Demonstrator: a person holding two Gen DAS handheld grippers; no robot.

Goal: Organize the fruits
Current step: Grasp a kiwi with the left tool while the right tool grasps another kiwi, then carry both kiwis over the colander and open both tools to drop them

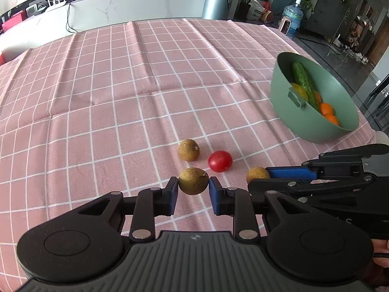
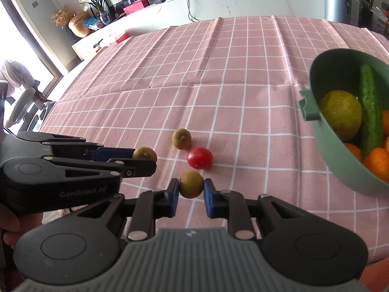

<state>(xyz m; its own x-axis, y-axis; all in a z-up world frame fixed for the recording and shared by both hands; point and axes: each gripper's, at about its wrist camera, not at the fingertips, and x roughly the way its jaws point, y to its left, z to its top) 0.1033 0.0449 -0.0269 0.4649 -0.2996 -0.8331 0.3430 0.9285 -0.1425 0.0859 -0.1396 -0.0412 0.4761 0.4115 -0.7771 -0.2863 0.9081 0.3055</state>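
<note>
Left tongs (image 1: pixel 193 187) clamped, pointing steeply down; right tongs (image 2: pixel 191 188) clamped alongside, same downward tilt.

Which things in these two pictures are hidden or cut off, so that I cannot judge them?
- Round green plastic bowl: right wrist view, the picture's right edge cuts off its far side.
- Orange fruits in it: how many cannot be counted; the long green cucumber, the rim and that edge hide them.
- Small brown fruit in the right tool: left wrist view, the tool's fingers cover part of it.
</note>
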